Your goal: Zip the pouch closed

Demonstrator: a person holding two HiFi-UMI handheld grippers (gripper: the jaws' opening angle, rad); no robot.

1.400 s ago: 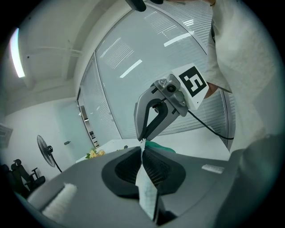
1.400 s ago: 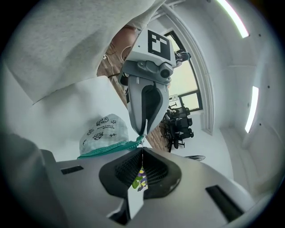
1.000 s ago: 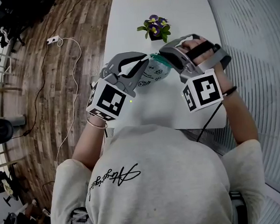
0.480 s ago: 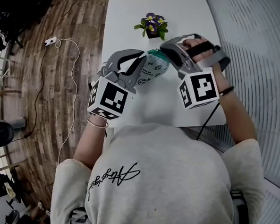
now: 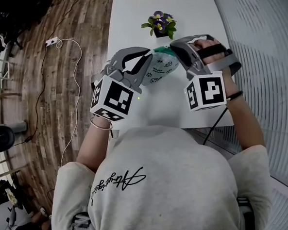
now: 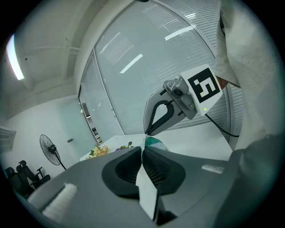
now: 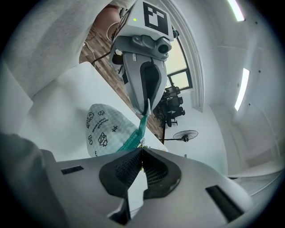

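Pouch (image 5: pixel 161 68) held taut: my left tool (image 6: pixel 143 148) pinches one end, my right tool (image 7: pixel 142 151) clamps the teal zipper edge (image 7: pixel 136 131); next, I reckon, a steady pull along it.

Pouch (image 5: pixel 162 71) is seen pale with a fine check, dark doodle prints and a teal zip band. Left gripper (image 5: pixel 147 55) and right gripper (image 5: pixel 175 46) are noted grey, with black-and-white square markers. Table (image 5: pixel 143 20) is logged white, floor (image 5: pixel 58 68) brown wood, flowers (image 5: pixel 160 24) purple and yellow.
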